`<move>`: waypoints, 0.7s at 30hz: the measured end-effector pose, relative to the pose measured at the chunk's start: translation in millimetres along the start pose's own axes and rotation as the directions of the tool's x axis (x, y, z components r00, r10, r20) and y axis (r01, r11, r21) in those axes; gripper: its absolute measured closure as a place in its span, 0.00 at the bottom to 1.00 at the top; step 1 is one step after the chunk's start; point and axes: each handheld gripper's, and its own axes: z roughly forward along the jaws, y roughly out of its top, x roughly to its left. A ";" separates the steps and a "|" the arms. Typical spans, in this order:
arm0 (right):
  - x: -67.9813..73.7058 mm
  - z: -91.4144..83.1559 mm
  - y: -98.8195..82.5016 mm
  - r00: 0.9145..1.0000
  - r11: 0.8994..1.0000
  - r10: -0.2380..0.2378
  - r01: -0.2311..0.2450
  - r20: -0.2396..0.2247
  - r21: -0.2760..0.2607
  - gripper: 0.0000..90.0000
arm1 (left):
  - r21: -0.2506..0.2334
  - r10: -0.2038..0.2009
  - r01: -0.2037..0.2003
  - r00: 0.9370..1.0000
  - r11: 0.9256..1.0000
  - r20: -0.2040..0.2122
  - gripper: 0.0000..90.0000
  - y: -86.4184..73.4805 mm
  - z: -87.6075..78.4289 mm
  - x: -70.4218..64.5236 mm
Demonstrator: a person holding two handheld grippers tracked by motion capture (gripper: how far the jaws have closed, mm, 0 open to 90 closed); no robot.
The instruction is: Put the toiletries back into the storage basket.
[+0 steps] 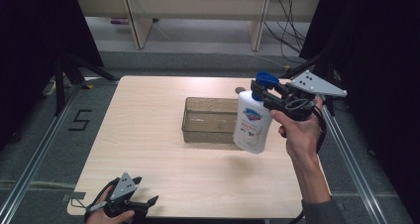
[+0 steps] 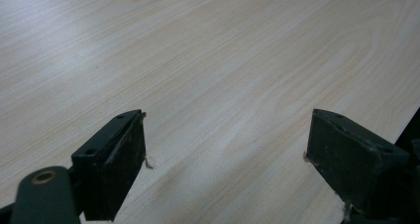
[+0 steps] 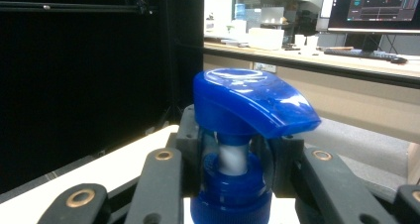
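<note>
A white pump bottle [image 1: 251, 124] with a blue pump head [image 3: 250, 101] hangs in the air over the table's right side, tilted, just right of a clear plastic bin [image 1: 210, 120]. My right gripper [image 1: 261, 94] is shut on the bottle's neck under the pump head; in the right gripper view its jaws press on the blue collar from both sides. My left gripper [image 1: 143, 205] rests at the table's near left edge, held by a hand. In the left gripper view its fingers [image 2: 116, 159] stand wide apart over bare wood with nothing between them.
The light wooden table [image 1: 148, 135] has black curtains on both sides and metal rails along the floor. The bin stands near the table's middle, towards the back. A small grey round thing [image 1: 240, 90] lies behind the bin. Desks and a monitor [image 3: 379, 6] stand far off.
</note>
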 end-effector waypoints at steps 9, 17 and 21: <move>-4.9 5.4 8.2 0.999 0.999 0.035 -0.035 0.003 0.000 0.73 | -0.001 0.002 -0.002 1.000 1.000 0.010 0.16 0.0 -0.4 0.3; -14.6 18.1 9.5 0.999 0.999 0.037 -0.037 0.030 0.000 0.73 | -0.016 -0.014 0.014 1.000 1.000 0.013 0.16 -0.2 0.6 -0.3; -17.1 23.9 9.9 0.998 0.999 0.046 -0.047 0.037 0.009 0.73 | 0.003 0.000 0.000 1.000 1.000 -0.001 0.16 0.0 0.1 0.4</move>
